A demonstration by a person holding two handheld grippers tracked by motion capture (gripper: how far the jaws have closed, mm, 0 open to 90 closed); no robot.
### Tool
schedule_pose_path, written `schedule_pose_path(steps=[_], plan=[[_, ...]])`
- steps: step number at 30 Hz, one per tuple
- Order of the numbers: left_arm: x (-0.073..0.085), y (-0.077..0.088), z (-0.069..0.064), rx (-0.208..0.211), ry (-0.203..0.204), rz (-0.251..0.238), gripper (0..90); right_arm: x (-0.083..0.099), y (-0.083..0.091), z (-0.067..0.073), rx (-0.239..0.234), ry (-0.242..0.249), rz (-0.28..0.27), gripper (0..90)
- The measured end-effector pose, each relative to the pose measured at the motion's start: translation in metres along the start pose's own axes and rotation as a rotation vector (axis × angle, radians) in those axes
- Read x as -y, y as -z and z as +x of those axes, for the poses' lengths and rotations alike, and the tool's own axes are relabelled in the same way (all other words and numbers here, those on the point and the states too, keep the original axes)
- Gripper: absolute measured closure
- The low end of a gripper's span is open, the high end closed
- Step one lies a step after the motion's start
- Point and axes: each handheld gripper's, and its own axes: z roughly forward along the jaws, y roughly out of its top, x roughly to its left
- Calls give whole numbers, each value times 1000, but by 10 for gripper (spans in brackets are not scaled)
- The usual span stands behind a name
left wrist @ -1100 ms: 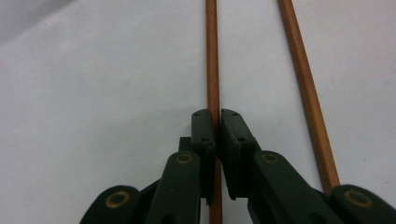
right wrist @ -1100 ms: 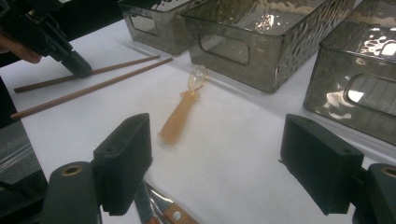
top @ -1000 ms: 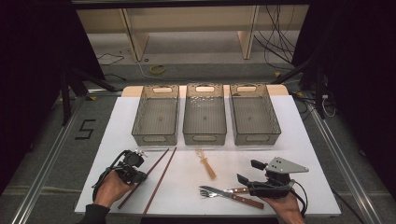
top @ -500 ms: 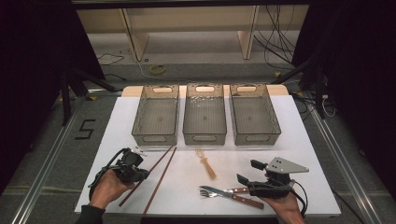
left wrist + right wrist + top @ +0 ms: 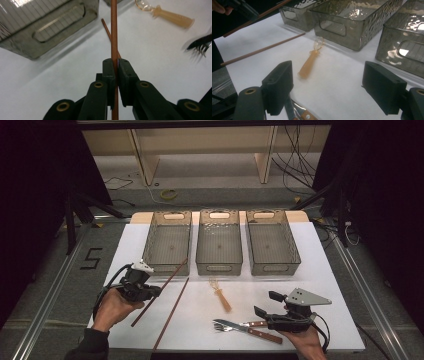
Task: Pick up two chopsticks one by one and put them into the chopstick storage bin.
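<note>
1. High view. The left gripper is clamped on one chopstick, which now hangs clear of the white table, tilted, its far tip over the near rim of the left basket. One second ago this stick lay on the sheet beside its partner; it has since been lifted. The second chopstick lies flat on the table, just to the right of the raised one and apart from it. The right gripper rests near the front edge, unmoved, above a fork and a wooden-handled knife. A small whisk lies between the two hands. The middle basket and right basket appear empty.

2. Left gripper view. The jaws stand pressed together on the chopstick, which runs straight up between them. The second chopstick shows behind it on the table; the left basket is close ahead.

3. Right gripper view. The jaws stand wide apart with nothing between them. The whisk lies ahead, the second chopstick beyond it.

4. Assessment. The pick-up appears complete and the grip secure. The likely next step is to carry the stick over the left basket and release it; its length against the basket may call for angling it.
</note>
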Motion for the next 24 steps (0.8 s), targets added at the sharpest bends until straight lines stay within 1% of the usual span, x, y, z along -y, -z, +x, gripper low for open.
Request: schedule_pose_path(steps=[1, 2, 3, 7, 9, 10, 11, 12, 14, 16, 19, 20, 21, 24], plan=[[-7, 3, 3, -1, 0, -23, 839, 0, 0, 0, 2, 0, -1, 254], [-7, 3, 3, -1, 0, -23, 839, 0, 0, 0, 3, 0, -2, 254], [-13, 6, 6, 2, 1, -40, 839, 0, 0, 0, 3, -2, -1, 254], [-24, 11, 10, 7, 8, -86, 839, 0, 0, 0, 2, -4, -3, 254], [-32, 13, 13, 13, 6, -102, 839, 0, 0, 0, 2, -3, -3, 253], [-32, 13, 13, 13, 6, -102, 839, 0, 0, 0, 1, -4, -4, 252], [-39, 15, 17, 19, 5, -114, 839, 0, 0, 0, 1, -4, -4, 252], [-42, 16, 19, 17, 11, -127, 839, 0, 0, -1, 1, -4, -5, 252], [-49, 19, 23, 12, 12, -135, 839, 0, 1, -1, 1, -4, -9, 252], [-55, 21, 27, 19, 19, -154, 839, 0, 1, -1, 1, -6, -8, 252], [-64, 22, 33, 12, 24, -167, 838, 0, 1, -1, 0, -7, -8, 252], [-64, 22, 33, 12, 24, -167, 839, 0, 1, -1, 0, -7, -8, 252], [-70, 23, 37, 6, 31, -182, 839, 0, 1, -1, 0, -7, -8, 252], [-77, 25, 41, 1, 29, -192, 838, 0, 1, -1, 0, -7, -7, 252]])
